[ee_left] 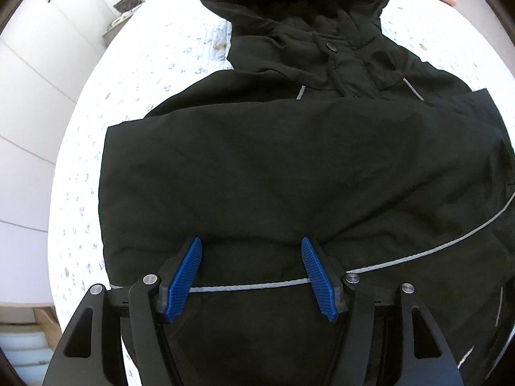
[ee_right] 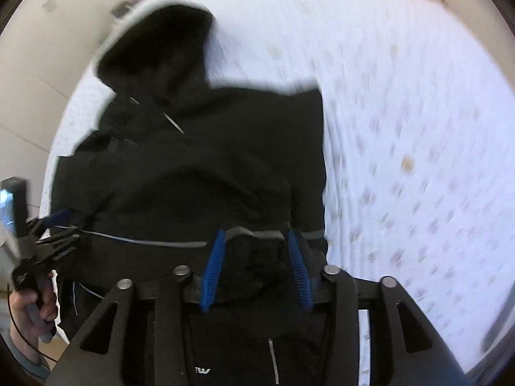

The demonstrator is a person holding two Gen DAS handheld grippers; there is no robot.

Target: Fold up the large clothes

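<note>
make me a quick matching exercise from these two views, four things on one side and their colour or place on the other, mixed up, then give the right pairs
Things:
1. jacket
2. pads of the left hand-held gripper
3. piping on the jacket
4. bedspread

Descriptions:
A. white with a small faded print
B. black, spread out with its hood at the far end
C. thin pale grey line running across the fabric
D. blue and ribbed

Pairs: 1-B, 2-D, 3-C, 4-A
</note>
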